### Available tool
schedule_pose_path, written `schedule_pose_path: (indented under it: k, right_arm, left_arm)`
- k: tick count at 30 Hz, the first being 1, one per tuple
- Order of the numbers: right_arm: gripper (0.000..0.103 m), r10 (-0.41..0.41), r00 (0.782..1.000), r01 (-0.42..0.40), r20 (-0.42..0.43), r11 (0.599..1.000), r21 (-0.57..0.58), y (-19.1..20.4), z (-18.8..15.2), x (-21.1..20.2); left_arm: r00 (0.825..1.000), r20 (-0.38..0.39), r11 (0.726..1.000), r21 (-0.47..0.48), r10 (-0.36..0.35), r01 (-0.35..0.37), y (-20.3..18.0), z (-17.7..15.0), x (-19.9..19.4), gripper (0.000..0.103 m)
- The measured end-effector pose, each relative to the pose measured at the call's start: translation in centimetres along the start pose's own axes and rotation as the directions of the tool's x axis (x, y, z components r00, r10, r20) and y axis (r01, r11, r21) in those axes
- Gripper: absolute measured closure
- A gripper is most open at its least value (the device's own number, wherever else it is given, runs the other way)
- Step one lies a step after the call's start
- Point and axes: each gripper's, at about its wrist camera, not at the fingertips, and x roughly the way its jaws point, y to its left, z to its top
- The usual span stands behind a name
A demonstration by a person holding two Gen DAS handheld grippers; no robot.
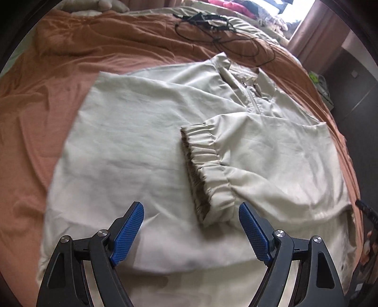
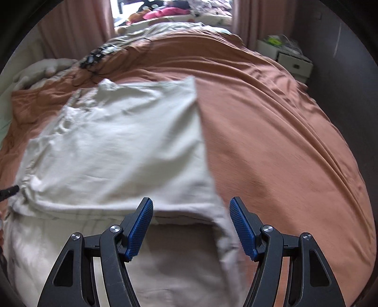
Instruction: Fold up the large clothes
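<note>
Here, closest in, the left hand-held gripper (image 1: 191, 215) hangs above the garment with its blue pads spread wide and nothing between them. Just beyond its fingertips lies the elastic cuff (image 1: 208, 165) of a sleeve, folded across the front of the pale beige jacket (image 1: 132, 151). The right hand-held gripper (image 2: 191, 210) is likewise released, its pads apart over the near edge of the same jacket (image 2: 122, 151), close to the folded side where cloth meets the rust-orange bedspread (image 2: 271, 141).

The jacket is spread flat on the bed, partly folded, with both sides turned in over the body. Farther up, its collar and short zip (image 1: 251, 99) point toward the far end of the bed. Beyond the collar a tangle of black cord (image 1: 212, 26) rests on the bedspread (image 1: 59, 78). At the far end there is a heap of pink and patterned clothes (image 2: 165, 11) by a bright window, pinkish curtains (image 2: 78, 30) either side, and a small white cabinet (image 2: 290, 61) against the dark wall.
</note>
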Motion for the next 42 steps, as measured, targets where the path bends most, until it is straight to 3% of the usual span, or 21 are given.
schedule_pose_path:
  k: [4, 7, 9, 10, 14, 19, 23, 27, 34, 35, 37, 38, 39, 42]
  right_arm:
    - [0.036, -0.002, 1.000, 0.002, -0.026, 1.000, -0.005, -1.5, -0.9, 1.1]
    - [0.036, -0.029, 0.998, 0.028, -0.051, 1.000, -0.004, -2.3, -1.5, 2.1]
    - [0.036, -0.031, 0.998, 0.032, -0.063, 0.999, 0.014, -2.7, -1.7, 2.7]
    - [0.037, -0.031, 0.997, 0.033, -0.064, 0.999, 0.026, -3.0, -1.7, 2.9]
    - [0.040, -0.028, 0.999, 0.032, -0.044, 0.995, 0.094, -4.0, -1.3, 3.2]
    - [0.042, -0.033, 0.999, 0.038, -0.042, 0.992, 0.120, -4.4, -1.8, 3.3]
    - [0.042, -0.042, 0.997, 0.049, -0.058, 0.991, 0.124, -4.8, -2.4, 3.4]
    - [0.042, -0.056, 0.995, 0.066, -0.082, 0.990, 0.123, -5.1, -2.8, 2.7]
    - [0.042, 0.010, 0.999, -0.004, -0.045, 0.993, 0.120, -5.4, -4.2, -1.0]
    - [0.042, 0.015, 0.999, -0.010, -0.041, 0.993, 0.118, -5.2, -4.4, -1.4]
    - [0.042, 0.030, 0.999, -0.026, -0.033, 0.993, 0.117, -5.1, -4.9, -2.5]
    - [0.042, 0.038, 0.999, -0.034, -0.029, 0.993, 0.114, -5.0, -5.3, -3.1]
    - [0.042, 0.041, 0.999, -0.038, -0.027, 0.993, 0.113, -5.0, -5.5, -3.5]
    - [0.036, 0.058, 0.998, -0.056, -0.016, 0.992, 0.112, -5.0, -6.4, -4.8]
  left_arm:
    - [1.000, -0.002, 1.000, -0.002, 0.021, -0.021, -0.7, 0.4, 1.5, 0.020]
    - [1.000, -0.007, 1.000, 0.019, 0.025, -0.025, -1.1, 0.4, 2.3, 0.036]
    - [1.000, -0.023, 1.000, 0.012, -0.009, 0.009, -1.1, 0.1, 2.6, 0.060]
    - [0.999, -0.024, 1.000, 0.010, -0.028, 0.028, -1.2, -0.1, 2.6, 0.066]
    - [1.000, 0.000, 0.998, 0.060, 0.019, -0.019, -1.9, -0.9, 1.6, 0.090]
    - [1.000, -0.002, 0.997, 0.078, 0.013, -0.013, -1.7, -2.1, 0.3, 0.103]
    - [0.998, -0.022, 0.997, 0.039, 0.063, -0.062, 0.0, -2.2, 1.2, 0.103]
    - [0.999, -0.029, 0.999, -0.045, 0.015, -0.017, 1.9, -1.8, 1.3, 0.103]
    - [1.000, -0.029, 1.000, -0.016, -0.006, 0.006, 2.3, -2.9, -2.3, 0.097]
    - [1.000, -0.021, 1.000, -0.013, -0.005, 0.005, 2.4, -3.2, -3.0, 0.091]
    - [1.000, 0.003, 1.000, -0.013, -0.009, 0.010, 2.8, -4.1, -4.6, 0.071]
    - [1.000, 0.022, 1.000, -0.015, -0.008, 0.008, 3.0, -4.5, -5.5, 0.052]
    - [0.999, 0.047, 1.000, -0.017, 0.000, 0.000, 3.1, -5.1, -6.5, 0.041]
    - [0.995, 0.094, 1.000, -0.022, 0.018, -0.016, 3.9, -6.7, -9.2, 0.037]
